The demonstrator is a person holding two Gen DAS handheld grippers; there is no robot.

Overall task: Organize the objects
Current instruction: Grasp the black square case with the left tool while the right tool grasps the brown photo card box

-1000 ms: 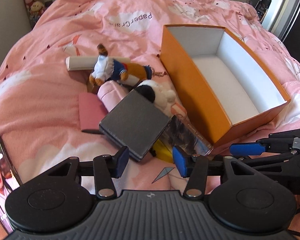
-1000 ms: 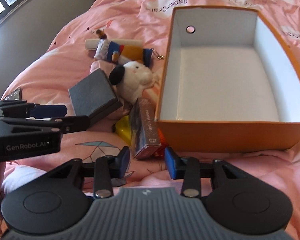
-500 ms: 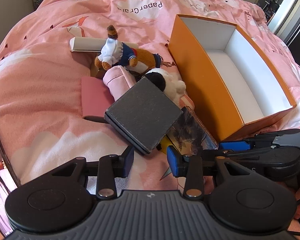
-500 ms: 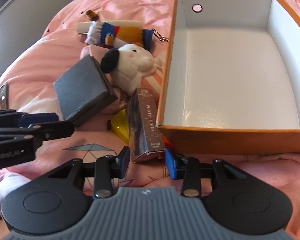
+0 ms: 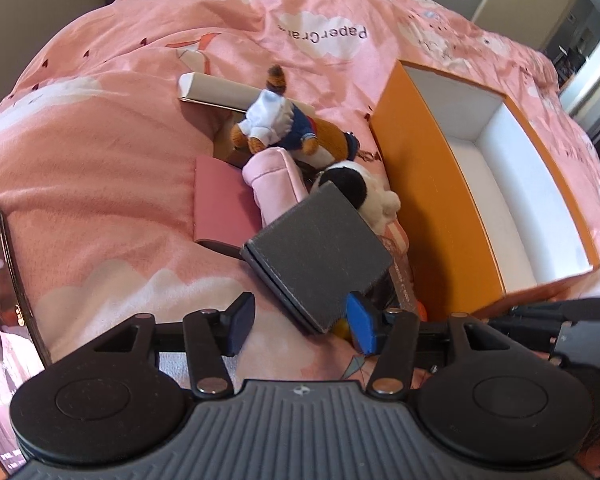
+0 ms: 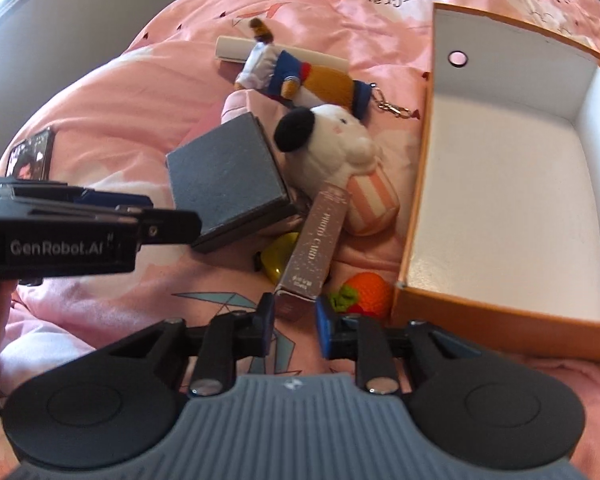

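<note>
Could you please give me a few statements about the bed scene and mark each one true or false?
1. The orange box has nothing inside it. True.
2. The dark grey box sits inside the orange box. False: it lies on the bedding among the toys.
3. The right claw has the photo card box end between its pads. True.
4. The left claw is clamped on the white plush dog. False: its jaws are open around the grey box's corner.
</note>
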